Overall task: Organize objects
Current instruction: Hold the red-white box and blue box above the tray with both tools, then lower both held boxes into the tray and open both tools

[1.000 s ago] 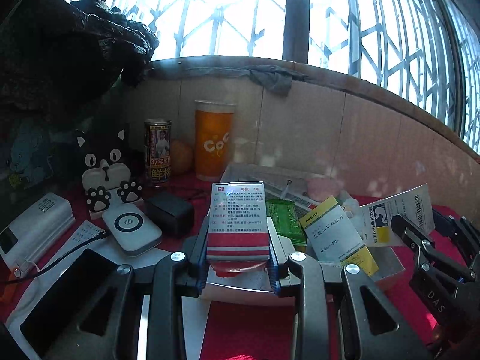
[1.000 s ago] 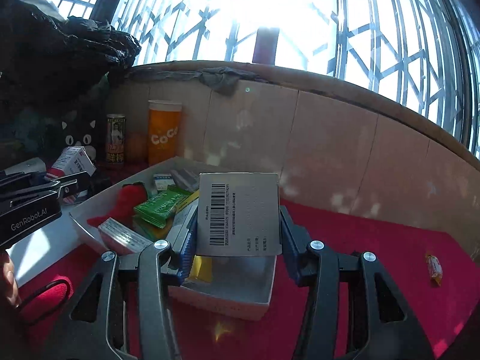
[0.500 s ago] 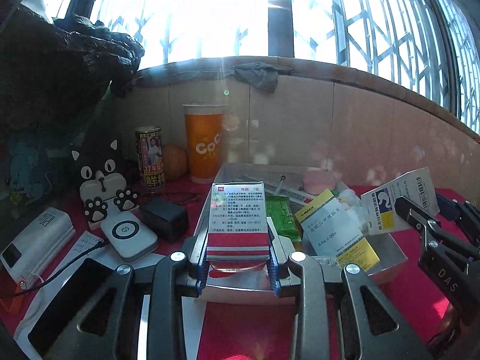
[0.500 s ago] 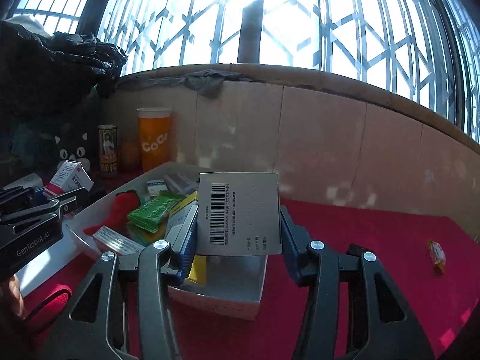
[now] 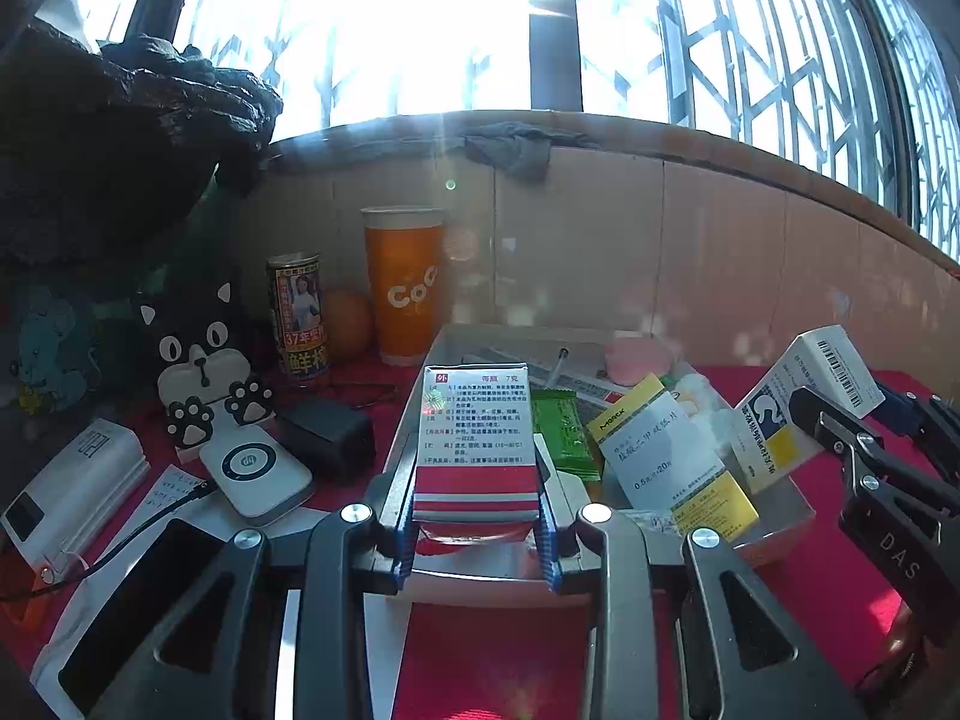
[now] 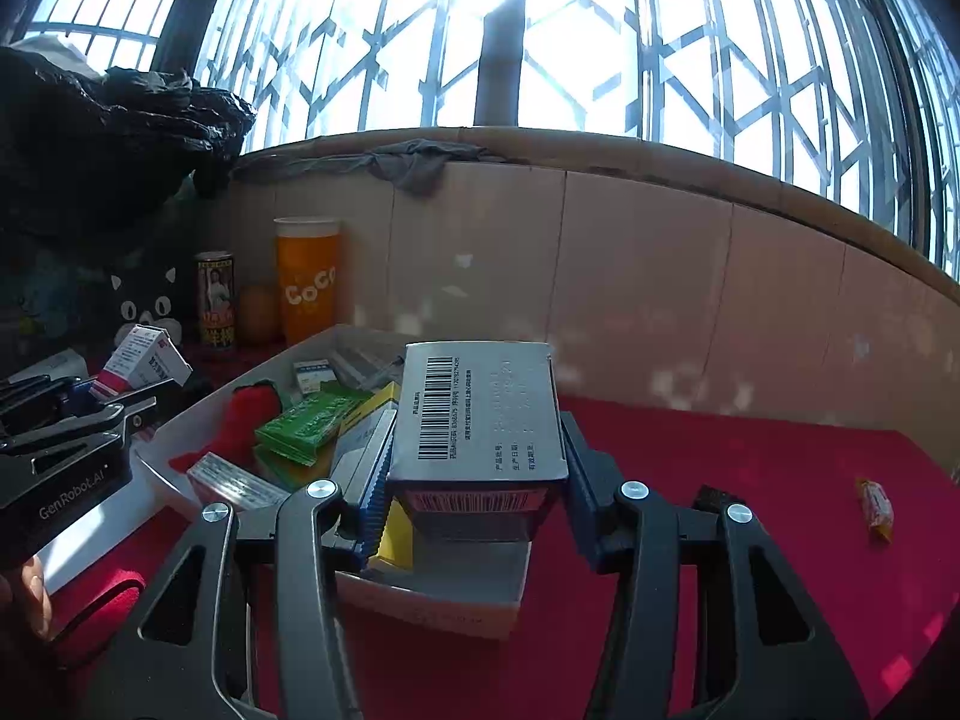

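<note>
The left gripper (image 5: 478,531) is clamped on a red-and-white medicine box (image 5: 475,447), its blue pads pressed to both sides of the box's red lower end; the box stands nearly upright with its printed face toward the camera, held over the near edge of the white tray (image 5: 786,525). The right gripper (image 6: 474,495) is closed on a grey box with a barcode (image 6: 477,414), held by its lower end above the tray's (image 6: 438,600) near right corner, barcode side up. From the left wrist view this same box (image 5: 798,402) shows white, blue and yellow at the tray's right side, gripped by the right gripper (image 5: 864,420).

Inside the tray lie a green packet (image 5: 564,432), a yellow-and-white box (image 5: 672,456) leaning on the other contents, a pink round thing (image 5: 636,357) at the far end, and, seen from the right wrist, a red soft item (image 6: 246,414) against the left wall.

Left of the tray on the red cloth (image 6: 750,480) sit a black adapter (image 5: 327,435), a white round-marked device (image 5: 255,471), a black cat figure (image 5: 201,366), a tin can (image 5: 300,315), an orange (image 5: 348,324) and an orange CoCo cup (image 5: 405,285) against the cardboard backing. Well off to the right, a small wrapped candy (image 6: 877,507) lies alone on the cloth
</note>
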Demonstrator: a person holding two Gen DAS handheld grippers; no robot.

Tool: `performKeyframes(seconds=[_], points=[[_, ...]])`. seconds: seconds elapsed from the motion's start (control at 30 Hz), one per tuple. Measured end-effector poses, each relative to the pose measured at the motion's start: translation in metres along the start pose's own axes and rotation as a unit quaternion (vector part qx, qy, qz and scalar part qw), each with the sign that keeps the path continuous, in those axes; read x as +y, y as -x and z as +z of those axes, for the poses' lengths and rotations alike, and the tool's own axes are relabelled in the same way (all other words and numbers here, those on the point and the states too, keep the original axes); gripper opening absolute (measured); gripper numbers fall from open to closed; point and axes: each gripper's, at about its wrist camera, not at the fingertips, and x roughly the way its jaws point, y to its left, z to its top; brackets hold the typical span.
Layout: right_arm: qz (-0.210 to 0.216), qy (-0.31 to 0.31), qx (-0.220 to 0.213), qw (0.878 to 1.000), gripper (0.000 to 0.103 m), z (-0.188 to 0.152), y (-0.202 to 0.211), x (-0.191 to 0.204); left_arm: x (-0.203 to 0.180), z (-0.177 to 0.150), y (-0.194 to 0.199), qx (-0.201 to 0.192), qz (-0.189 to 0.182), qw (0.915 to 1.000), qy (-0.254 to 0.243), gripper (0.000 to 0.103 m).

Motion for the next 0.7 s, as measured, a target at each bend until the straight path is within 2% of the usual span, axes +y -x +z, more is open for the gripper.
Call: performKeyframes(seconds=[0.23, 0.47, 0.7], points=[[0.002, -0.004, -0.006, 1.0, 0.049, 0.0, 0.003, -0.001, -0.002, 0.001, 0.0, 0.001, -0.002, 1.0, -0.003, 0.032], [0.01, 0.0, -0.006, 1.0, 0.049, 0.005, 0.004, 0.002, -0.001, 0.006, -0.014, 0.026, -0.004, 0.9996, 0.007, 0.031], [0.011, -0.006, -0.017, 1.0, 0.049, 0.024, 0.006, -0.001, -0.007, 0.028, -0.015, 0.014, -0.002, 0.9999, 0.001, 0.031]])
